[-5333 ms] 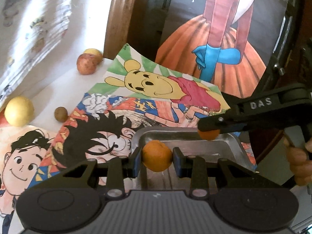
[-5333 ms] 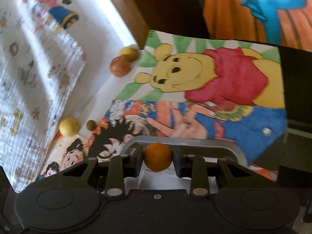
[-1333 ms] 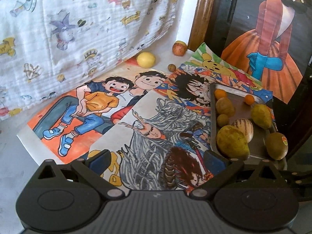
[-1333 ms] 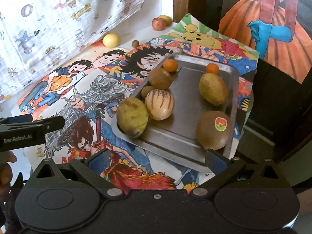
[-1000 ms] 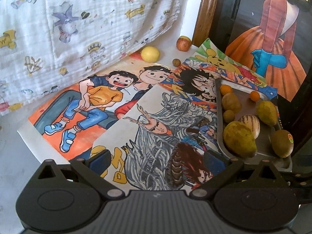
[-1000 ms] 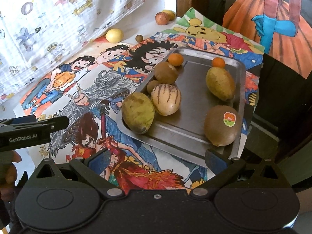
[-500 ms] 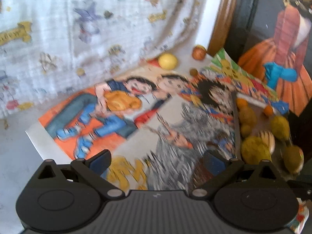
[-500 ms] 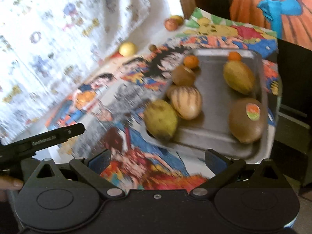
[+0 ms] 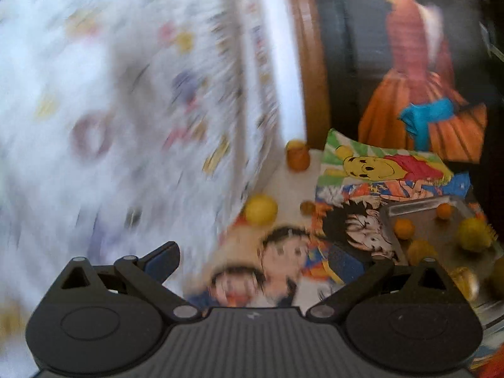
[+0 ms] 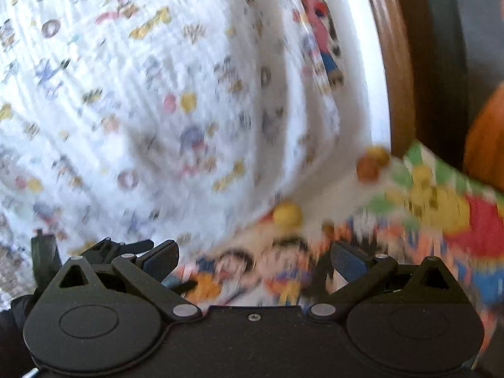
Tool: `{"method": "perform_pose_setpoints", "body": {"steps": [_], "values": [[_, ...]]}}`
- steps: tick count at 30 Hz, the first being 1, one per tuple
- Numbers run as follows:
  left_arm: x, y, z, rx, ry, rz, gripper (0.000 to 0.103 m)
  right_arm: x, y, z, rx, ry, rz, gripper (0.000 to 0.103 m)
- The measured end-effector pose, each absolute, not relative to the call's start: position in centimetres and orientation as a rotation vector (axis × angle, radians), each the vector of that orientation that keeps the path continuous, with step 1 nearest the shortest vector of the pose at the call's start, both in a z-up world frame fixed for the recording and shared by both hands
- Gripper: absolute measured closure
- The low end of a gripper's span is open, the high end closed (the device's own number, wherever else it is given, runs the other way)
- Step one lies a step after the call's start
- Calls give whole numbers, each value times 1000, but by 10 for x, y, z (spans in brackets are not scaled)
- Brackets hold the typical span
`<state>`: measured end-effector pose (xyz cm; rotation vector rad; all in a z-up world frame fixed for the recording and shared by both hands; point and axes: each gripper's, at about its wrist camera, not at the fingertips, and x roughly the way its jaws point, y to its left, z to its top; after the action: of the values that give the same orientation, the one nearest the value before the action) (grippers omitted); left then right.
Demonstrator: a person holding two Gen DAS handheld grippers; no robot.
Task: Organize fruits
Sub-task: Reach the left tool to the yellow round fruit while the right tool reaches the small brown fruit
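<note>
This looks like a home, likely a child's corner: a white cartoon-print cloth (image 10: 151, 100) fills the upper left, hand-coloured cartoon drawings (image 9: 378, 170) cover the table at lower right, and a wooden frame (image 9: 310, 63) stands at upper centre.

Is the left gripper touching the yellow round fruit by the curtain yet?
Apart. The left wrist view shows the left gripper open and empty, with bare drawing paper between its fingertips and the yellow round fruit farther ahead.

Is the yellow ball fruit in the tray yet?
No. The yellow fruit lies outside the tray, by the hanging cloth.
</note>
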<state>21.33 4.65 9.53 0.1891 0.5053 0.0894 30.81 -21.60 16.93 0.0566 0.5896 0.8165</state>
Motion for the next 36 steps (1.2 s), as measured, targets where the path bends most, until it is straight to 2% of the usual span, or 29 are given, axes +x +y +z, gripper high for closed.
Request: {"method": "perform_pose_setpoints", "body": {"steps": [6, 16, 23, 32, 36], "values": [[266, 32, 89, 414, 491, -10, 1, 390, -185, 169, -107, 515, 912, 0], [346, 34, 32, 646, 524, -94, 1, 450, -131, 75, -733, 507, 1045, 1], [387, 32, -2, 749, 541, -146, 1, 485, -110, 38, -697, 613, 1057, 5], [419, 29, -23, 843, 586, -199, 1, 520, -100, 12, -627, 651, 1002, 22], [427, 30, -28, 849, 613, -199, 1, 530, -98, 5, -569, 664, 1003, 32]]}}
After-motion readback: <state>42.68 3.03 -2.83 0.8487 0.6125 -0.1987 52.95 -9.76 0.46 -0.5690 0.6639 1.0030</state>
